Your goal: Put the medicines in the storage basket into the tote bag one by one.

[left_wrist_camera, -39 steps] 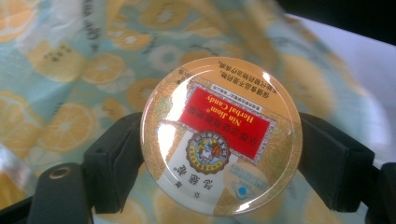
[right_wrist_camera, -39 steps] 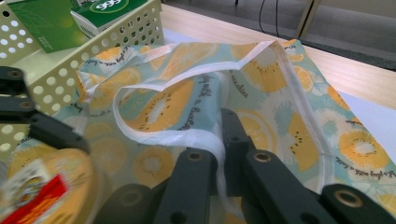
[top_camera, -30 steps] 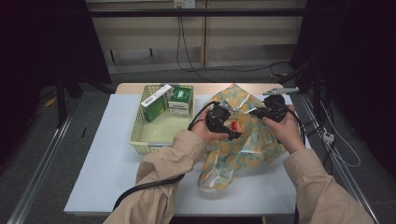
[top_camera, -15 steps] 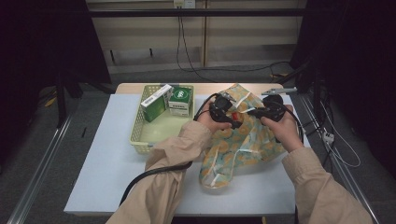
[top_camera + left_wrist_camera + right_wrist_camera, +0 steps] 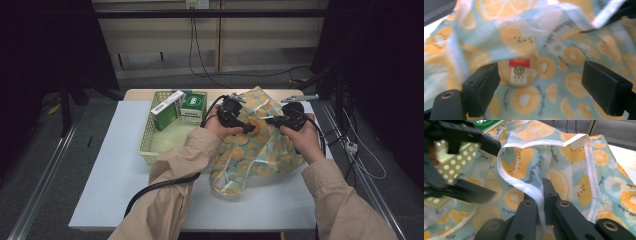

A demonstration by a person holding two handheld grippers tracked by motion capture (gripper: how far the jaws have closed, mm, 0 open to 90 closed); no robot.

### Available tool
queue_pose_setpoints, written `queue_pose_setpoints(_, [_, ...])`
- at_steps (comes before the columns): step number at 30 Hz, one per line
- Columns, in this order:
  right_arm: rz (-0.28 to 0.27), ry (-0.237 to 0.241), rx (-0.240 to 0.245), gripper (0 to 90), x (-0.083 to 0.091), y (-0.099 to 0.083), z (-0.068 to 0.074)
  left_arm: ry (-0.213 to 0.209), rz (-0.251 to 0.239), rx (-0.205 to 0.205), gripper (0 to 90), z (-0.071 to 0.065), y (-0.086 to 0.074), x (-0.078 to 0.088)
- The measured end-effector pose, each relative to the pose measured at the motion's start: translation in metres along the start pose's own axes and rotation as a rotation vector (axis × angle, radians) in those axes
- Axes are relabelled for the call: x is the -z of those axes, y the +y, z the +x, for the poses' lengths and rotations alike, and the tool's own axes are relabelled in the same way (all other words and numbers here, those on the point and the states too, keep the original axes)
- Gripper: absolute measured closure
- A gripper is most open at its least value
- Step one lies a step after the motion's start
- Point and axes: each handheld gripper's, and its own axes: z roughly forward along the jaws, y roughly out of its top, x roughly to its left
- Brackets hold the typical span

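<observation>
A fruit-print cloth bag (image 5: 260,152) lies on the right half of the white table (image 5: 110,175). My right gripper (image 5: 541,192) is shut on the bag's white-hemmed rim (image 5: 511,178) and holds it up, as the high view shows at the right gripper (image 5: 272,120). My left gripper (image 5: 541,87) stands open at the bag's mouth, its jaws wide apart over the printed lining. Between them lies a round object with a red label (image 5: 519,71). In the high view the left gripper (image 5: 247,127) reaches in from the left, close to the right one.
A pale yellow basket (image 5: 150,145) sits left of the bag. A green-and-white box (image 5: 165,112) and a second green box (image 5: 193,107) lean at its far end. Cables trail off both grippers. A metal clip (image 5: 300,98) lies at the far right edge.
Both grippers have shifted toward the far side of the table. The left one has swung right to the bag's mouth. The bag's rim has risen and its cloth has bunched.
</observation>
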Motion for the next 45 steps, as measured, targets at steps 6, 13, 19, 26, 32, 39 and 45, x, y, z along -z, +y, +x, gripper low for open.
queue_pose_setpoints(6, [0.004,0.001,-0.004,90.0,-0.002,-0.006,0.004,-0.009,-0.007,-0.006,12.6,-0.003,-0.010,0.034])
queue_pose_setpoints(13, [0.012,0.001,-0.006,90.0,-0.008,-0.009,0.006,0.018,-0.019,-0.014,11.9,0.005,-0.024,0.068])
queue_pose_setpoints(19, [0.007,0.008,0.000,90.0,-0.009,-0.008,0.009,0.077,-0.024,-0.004,11.6,0.028,-0.035,0.092])
queue_pose_setpoints(26, [0.005,0.009,0.002,90.0,-0.008,-0.008,0.009,0.161,-0.011,0.049,11.1,0.063,-0.053,0.108])
queue_pose_setpoints(32, [0.002,0.008,0.000,90.0,-0.006,-0.008,0.009,0.248,-0.008,0.072,10.8,0.082,-0.060,0.108])
queue_pose_setpoints(39, [0.001,0.006,0.005,90.0,-0.003,-0.005,0.009,0.298,-0.002,0.106,10.4,0.098,-0.062,0.098])
queue_pose_setpoints(45, [-0.006,0.011,-0.004,90.0,-0.002,-0.005,0.007,0.328,0.019,0.130,8.2,0.108,-0.062,0.085])
